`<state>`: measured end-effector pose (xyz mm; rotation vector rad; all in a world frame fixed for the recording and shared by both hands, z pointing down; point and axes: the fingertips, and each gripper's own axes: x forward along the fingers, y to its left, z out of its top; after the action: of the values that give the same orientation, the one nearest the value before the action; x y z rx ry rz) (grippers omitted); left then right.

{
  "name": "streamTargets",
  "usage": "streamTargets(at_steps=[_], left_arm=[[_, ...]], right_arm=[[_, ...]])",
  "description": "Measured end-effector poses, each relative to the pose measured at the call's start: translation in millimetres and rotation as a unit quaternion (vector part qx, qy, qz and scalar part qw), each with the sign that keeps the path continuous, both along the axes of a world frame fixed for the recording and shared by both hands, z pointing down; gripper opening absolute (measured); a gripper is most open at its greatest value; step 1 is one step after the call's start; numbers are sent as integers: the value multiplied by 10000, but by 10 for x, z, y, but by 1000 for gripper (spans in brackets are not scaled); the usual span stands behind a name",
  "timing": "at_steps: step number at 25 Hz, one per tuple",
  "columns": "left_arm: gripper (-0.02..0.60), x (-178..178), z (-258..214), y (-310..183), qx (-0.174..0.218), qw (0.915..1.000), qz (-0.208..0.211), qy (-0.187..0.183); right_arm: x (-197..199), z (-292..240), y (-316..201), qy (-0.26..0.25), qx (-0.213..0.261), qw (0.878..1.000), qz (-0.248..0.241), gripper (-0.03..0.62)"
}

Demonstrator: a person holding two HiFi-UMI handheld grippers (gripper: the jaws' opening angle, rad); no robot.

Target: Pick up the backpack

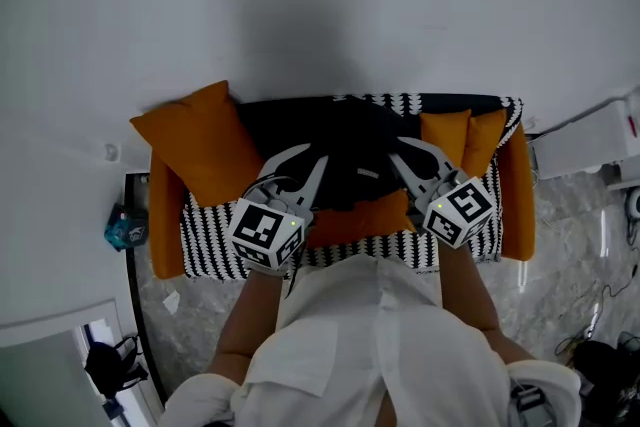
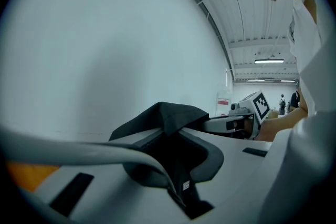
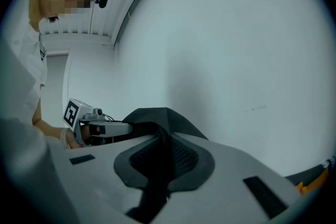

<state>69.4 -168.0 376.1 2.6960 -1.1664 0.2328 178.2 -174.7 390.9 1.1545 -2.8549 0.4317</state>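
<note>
The black backpack [image 1: 345, 150] hangs between the two grippers over the seat of the patterned sofa [image 1: 205, 245], beside an orange cushion [image 1: 195, 143]. It looks soft and limp, likely to sag and swing, so its top fabric or straps give the surest hold. The left hand-held gripper [image 1: 305, 160] and the right hand-held gripper [image 1: 405, 153] are each nearly closed, pinching a fold of its black cloth.

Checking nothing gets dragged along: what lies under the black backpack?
Below the backpack, gripped by the left gripper and right gripper, an orange cushion and the black-and-white cover show. The seat straight beneath it is hidden.
</note>
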Motion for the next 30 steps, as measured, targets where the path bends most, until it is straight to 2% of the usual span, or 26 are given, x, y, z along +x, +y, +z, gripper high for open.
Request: streamTargets(at_steps=[6,30], left_arm=[[54,24,-194,-5,208,9998,16,72],[52,32,-245,80,192,9994,25,291]], right_arm=[[30,-164,19,-48,195,9998,17,38],[14,-266,108,77,383,9992,-49,37]])
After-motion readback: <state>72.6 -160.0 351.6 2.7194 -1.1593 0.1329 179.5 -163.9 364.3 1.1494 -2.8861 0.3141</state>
